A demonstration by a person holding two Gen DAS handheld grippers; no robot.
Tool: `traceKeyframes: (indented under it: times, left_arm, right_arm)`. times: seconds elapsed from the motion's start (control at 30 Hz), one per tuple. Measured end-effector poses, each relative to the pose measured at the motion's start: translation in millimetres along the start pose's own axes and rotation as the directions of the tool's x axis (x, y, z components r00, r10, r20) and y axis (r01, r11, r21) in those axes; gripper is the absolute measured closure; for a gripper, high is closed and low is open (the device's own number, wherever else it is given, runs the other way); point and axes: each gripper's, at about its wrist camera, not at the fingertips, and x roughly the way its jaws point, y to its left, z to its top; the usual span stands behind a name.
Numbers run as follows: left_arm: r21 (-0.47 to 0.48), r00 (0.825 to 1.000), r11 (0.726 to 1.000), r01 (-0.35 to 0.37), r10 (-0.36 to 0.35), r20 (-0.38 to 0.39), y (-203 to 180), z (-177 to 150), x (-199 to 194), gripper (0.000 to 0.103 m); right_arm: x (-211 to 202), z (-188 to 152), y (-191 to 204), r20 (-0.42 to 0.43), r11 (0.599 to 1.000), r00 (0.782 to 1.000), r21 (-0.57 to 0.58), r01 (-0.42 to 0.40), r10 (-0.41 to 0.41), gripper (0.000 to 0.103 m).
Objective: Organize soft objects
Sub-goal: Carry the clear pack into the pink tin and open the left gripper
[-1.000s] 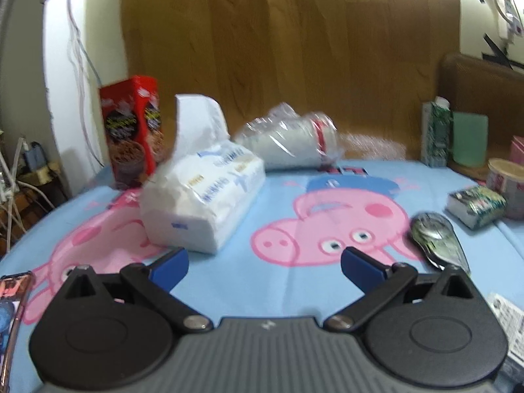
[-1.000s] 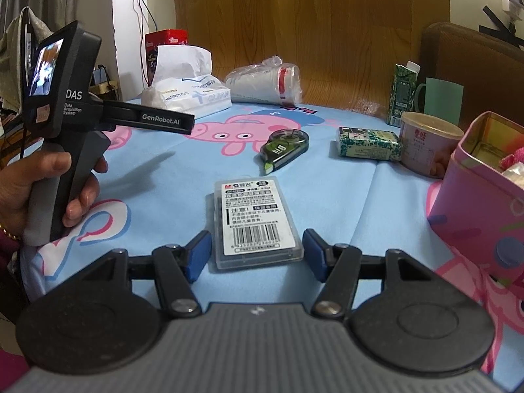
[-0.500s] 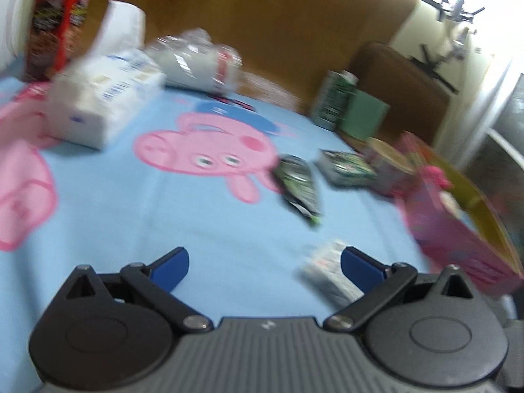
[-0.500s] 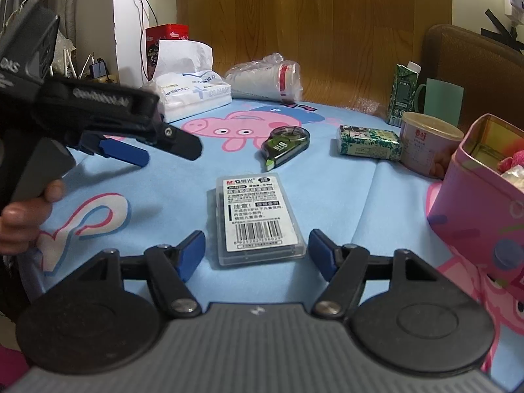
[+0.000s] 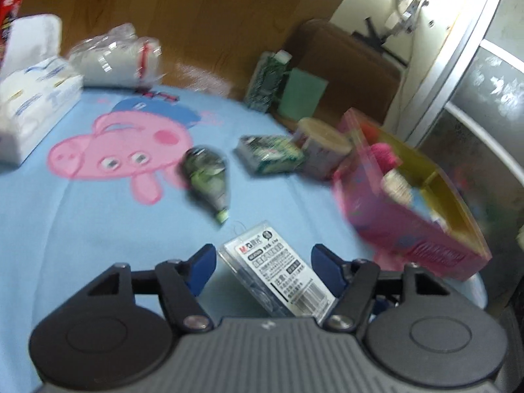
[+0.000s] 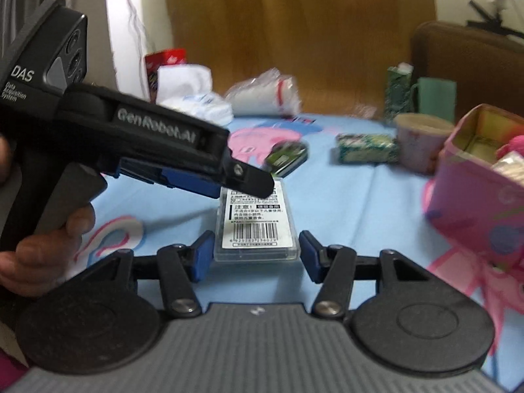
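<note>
Black handheld gripper, blue pads, silver screws, ribbed grey body, white "DAS", "GenRobot.AI" lettering.

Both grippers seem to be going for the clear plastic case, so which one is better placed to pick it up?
Probably the right gripper: the clear plastic case lies square between its closing jaws, which nearly meet its sides. The left gripper, jaws also closing, has the case skewed between them, off toward one side.

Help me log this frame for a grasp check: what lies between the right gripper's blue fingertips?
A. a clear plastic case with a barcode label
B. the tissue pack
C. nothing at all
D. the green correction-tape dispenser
A: in the right wrist view the clear plastic case lies flat on the blue cloth between the closing jaws of the right gripper.
</note>
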Motion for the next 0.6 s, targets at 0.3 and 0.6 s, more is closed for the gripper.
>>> traceKeyframes:
  times: [0.3,0.6]
  left_arm:
    - [0.237,0.991,0.968,0.085,-0.108,0.084,-98.4,49.8,19.0,0.038]
    - [0.345,0.990,0.936,0.065,-0.104,0.098,-164.3,53.1,72.1,0.035]
  right_arm:
    - [-50.5,22.8,-32.0,0.217,0.974,0.950,-0.001,0.228,-0.222,0.045]
    - [-54.5,20.6,-108.9,0.188,0.756,0.735,0.080,0.650,-0.652,0.044]
